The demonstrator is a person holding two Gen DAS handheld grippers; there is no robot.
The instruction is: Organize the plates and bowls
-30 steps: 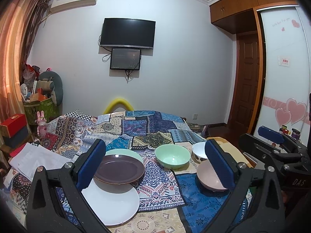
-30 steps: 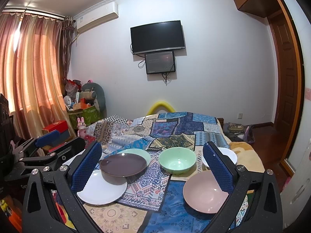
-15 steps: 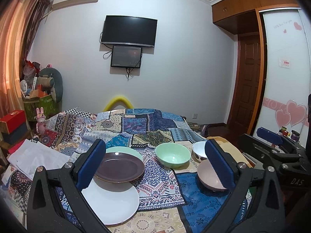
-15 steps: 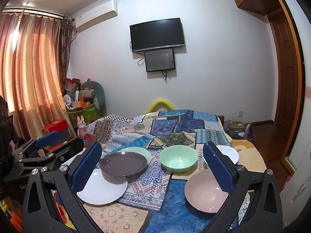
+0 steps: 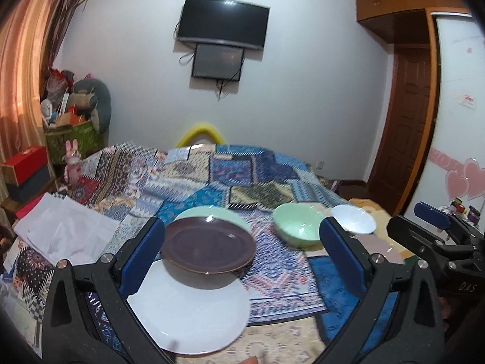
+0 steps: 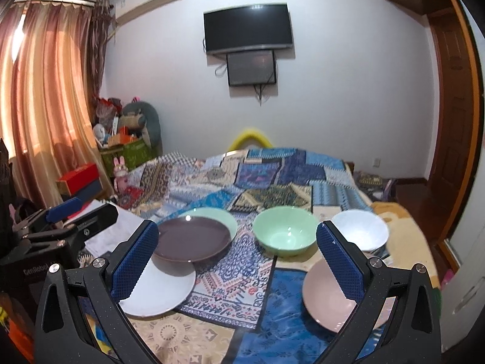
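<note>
Both my jaws gape, holding nothing, above the bed's near edge. My left gripper (image 5: 241, 251) is nearer the white plate (image 5: 194, 312); the brown plate (image 5: 209, 247) sits just beyond, overlapping its far rim. Right of that, the pink bowl (image 6: 329, 297) lies nearest my right gripper (image 6: 236, 251), green bowl (image 6: 285, 233) farther back.

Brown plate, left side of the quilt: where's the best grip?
Judging from both views, pinch the near rim of the brown plate, one finger above and one below. It sits raised, overlapping the white plate and the green plate, so its front edge overhangs. The open left gripper faces it.
</note>
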